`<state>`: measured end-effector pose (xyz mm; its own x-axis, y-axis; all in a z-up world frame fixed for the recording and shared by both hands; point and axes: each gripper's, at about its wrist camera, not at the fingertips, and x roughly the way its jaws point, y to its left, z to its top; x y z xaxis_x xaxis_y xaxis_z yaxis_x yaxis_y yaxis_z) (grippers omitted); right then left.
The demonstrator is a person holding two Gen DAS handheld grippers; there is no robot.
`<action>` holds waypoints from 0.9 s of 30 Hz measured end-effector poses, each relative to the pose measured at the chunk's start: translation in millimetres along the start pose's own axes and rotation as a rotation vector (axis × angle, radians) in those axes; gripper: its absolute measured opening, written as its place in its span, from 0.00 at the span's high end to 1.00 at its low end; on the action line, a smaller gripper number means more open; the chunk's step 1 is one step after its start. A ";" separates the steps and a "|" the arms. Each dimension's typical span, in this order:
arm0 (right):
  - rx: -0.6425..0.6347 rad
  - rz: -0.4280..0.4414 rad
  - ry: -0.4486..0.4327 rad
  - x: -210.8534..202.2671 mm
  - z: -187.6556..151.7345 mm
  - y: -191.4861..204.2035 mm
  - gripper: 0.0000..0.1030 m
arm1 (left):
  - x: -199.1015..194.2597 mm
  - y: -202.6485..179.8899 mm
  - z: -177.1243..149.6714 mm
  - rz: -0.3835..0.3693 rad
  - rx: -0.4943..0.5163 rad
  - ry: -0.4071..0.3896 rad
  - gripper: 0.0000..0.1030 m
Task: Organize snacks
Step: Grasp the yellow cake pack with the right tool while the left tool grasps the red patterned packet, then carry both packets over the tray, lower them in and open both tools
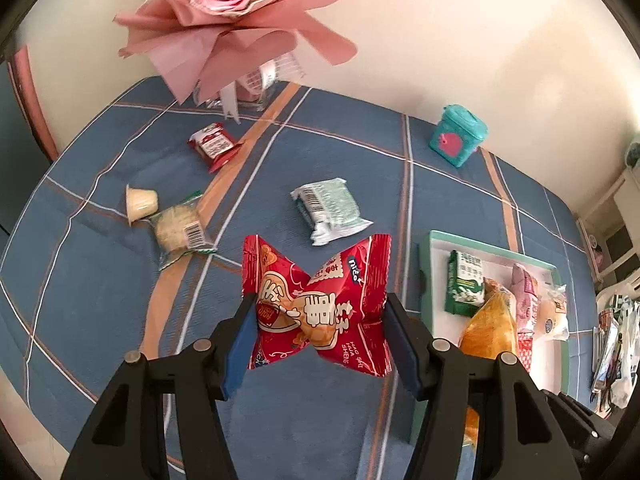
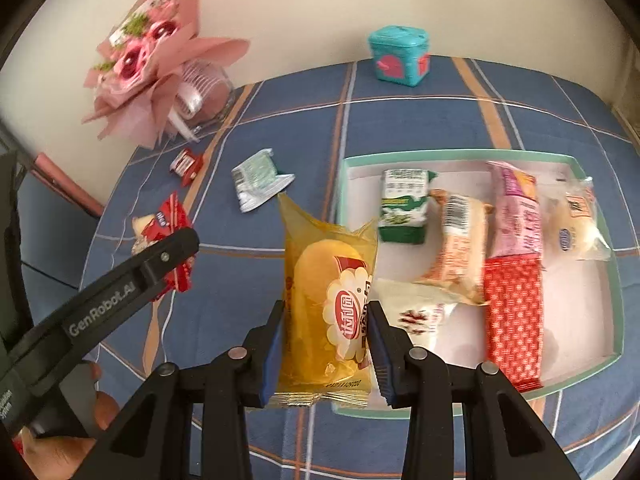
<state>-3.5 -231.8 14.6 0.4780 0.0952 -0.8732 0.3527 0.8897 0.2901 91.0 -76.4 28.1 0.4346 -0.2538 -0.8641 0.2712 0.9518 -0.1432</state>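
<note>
My left gripper (image 1: 320, 312) is shut on a red snack packet (image 1: 320, 300) and holds it above the blue checked tablecloth (image 1: 300, 420), left of the tray. My right gripper (image 2: 326, 332) is shut on a yellow cake packet (image 2: 320, 296) held over the left rim of the white tray with green rim (image 2: 580, 376). The tray (image 1: 428, 280) holds several snacks, among them a green milk carton (image 2: 402, 208) and a red patterned packet (image 2: 514, 312). The left gripper with its red packet (image 2: 170, 226) also shows in the right wrist view.
On the cloth lie a pale green packet (image 1: 330, 210), a small red packet (image 1: 214, 146), a clear-wrapped cake (image 1: 180, 228) and a jelly cup (image 1: 140, 202). A pink bouquet (image 1: 232, 12) and a teal box (image 1: 456, 136) stand at the back by the wall.
</note>
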 end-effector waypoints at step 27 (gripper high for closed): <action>0.314 -0.179 -0.059 -43.5 7.1 -165.3 0.60 | 8.9 -153.6 -41.7 -0.092 0.331 0.055 0.39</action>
<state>-76.9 -386.2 7.4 0.4291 -0.0834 -0.8994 0.6602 0.7085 0.2492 17.4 -217.7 22.3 0.3508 -0.3178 -0.8809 0.5752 0.8154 -0.0651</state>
